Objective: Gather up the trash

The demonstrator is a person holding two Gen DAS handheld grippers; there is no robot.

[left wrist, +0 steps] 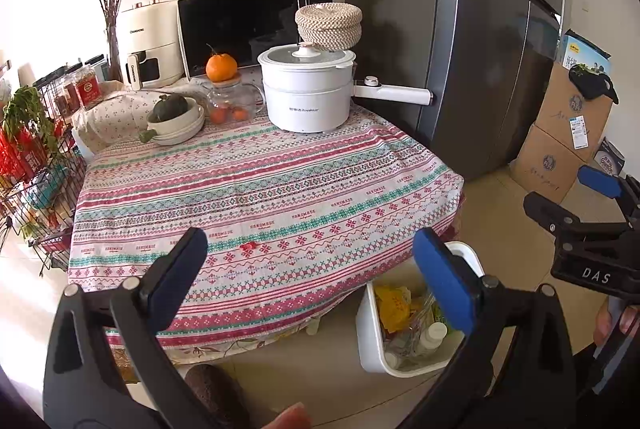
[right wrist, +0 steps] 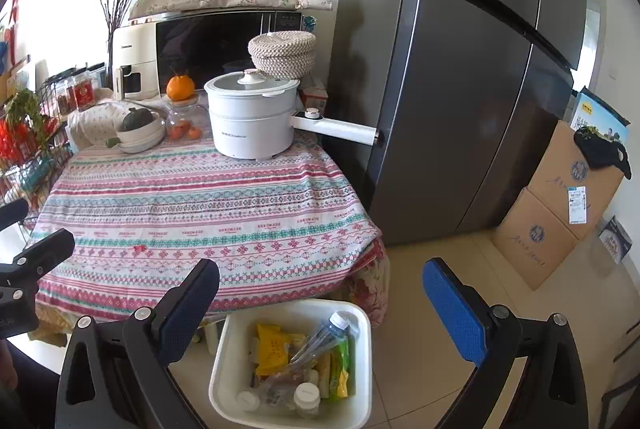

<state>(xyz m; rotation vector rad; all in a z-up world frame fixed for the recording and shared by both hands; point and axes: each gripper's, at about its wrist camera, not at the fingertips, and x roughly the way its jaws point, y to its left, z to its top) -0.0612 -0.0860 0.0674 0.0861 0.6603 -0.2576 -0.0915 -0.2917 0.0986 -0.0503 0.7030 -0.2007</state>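
We hold both hand-held grippers wide open and empty: the right hand-held gripper (right wrist: 320, 305) hangs directly over the white plastic bin of wrappers and bottles (right wrist: 230, 345), while one small red scrap (left wrist: 249, 247) lies ahead of the left hand-held gripper (left wrist: 308, 269) on the patterned surface (left wrist: 280, 181), nearer it

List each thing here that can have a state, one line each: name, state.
Left gripper: open, empty.
Right gripper: open, empty.
Bin: on the floor, holding trash.
Plastic bottle: lying in the bin.
Pot: lid on.
Fridge: doors shut.
Microwave: door shut.
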